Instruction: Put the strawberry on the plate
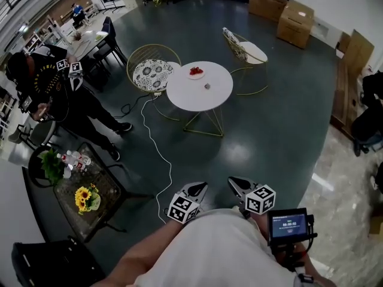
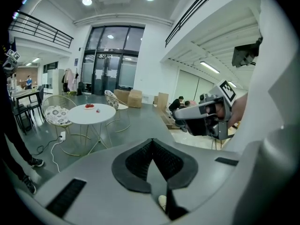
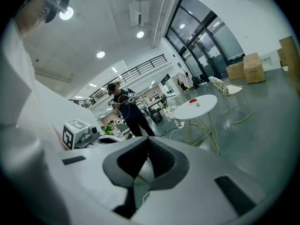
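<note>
A round white table (image 1: 199, 94) stands a few steps ahead on the dark floor. On its far side is a small plate (image 1: 196, 72) with something red on it. A small reddish thing, perhaps the strawberry (image 1: 207, 86), lies apart from the plate on the table top. My left gripper (image 1: 198, 189) and right gripper (image 1: 235, 184) are side by side close to my body, far from the table, both shut with nothing in them. The left gripper view shows the table (image 2: 79, 116), plate (image 2: 89, 107) and my right gripper (image 2: 206, 118). The right gripper view shows the table (image 3: 206, 108).
Two gold wire chairs (image 1: 151, 70) (image 1: 245, 51) flank the table. A white cable (image 1: 157, 154) runs across the floor toward me. A person in black (image 1: 57, 97) stands at the left holding grippers. A low table with flowers (image 1: 84, 197) is nearer left. Cardboard boxes (image 1: 293, 21) sit far back.
</note>
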`<state>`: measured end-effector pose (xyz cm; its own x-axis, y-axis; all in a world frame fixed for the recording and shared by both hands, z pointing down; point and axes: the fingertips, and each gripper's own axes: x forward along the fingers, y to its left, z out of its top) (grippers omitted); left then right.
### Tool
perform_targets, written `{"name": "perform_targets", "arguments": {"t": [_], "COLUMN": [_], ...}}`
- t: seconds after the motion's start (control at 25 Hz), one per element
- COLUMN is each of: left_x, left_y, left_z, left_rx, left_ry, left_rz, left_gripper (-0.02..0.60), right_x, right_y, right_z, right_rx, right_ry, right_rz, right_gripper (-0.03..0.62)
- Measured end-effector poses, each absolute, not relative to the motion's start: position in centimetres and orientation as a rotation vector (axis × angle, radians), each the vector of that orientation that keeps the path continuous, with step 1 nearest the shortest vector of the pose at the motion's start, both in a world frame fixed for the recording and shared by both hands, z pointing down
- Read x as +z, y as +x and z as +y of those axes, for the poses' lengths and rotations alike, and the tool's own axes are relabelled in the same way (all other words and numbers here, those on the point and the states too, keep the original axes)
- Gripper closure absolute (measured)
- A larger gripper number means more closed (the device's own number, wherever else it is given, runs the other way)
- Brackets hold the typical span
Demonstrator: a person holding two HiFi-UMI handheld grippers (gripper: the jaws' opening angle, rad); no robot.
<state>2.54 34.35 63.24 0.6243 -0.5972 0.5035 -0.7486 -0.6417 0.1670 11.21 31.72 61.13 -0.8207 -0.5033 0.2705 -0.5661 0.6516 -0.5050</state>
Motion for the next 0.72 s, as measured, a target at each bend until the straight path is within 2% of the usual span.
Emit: {"name": "perform_targets", "arguments": {"t": [0.24,0.52,0.72], "left_x": [63.9,63.5,64.4], "left_y": [3.2,6.8,6.6], "left_z": [34.1,33.7,33.6], "left_rx": [0.586,0.599,0.597], "left_ry": [2.506,2.486,2.470], "left_rz": [-1.058,-1.045,-1.059], "left_gripper": [0.574,0.574,0.574], "right_x": [62.0,61.6,62.7], "right_y": [11.5,15.3,15.3], "right_z": [31.7,30.8,31.0], "right_rx": [0.907,0.942,0.964], "right_ry": [0.909,0.916,0.921], "right_rz": [-2.755,-2.741,-2.725], "right_gripper": [0.586,0.586,0.586]}}
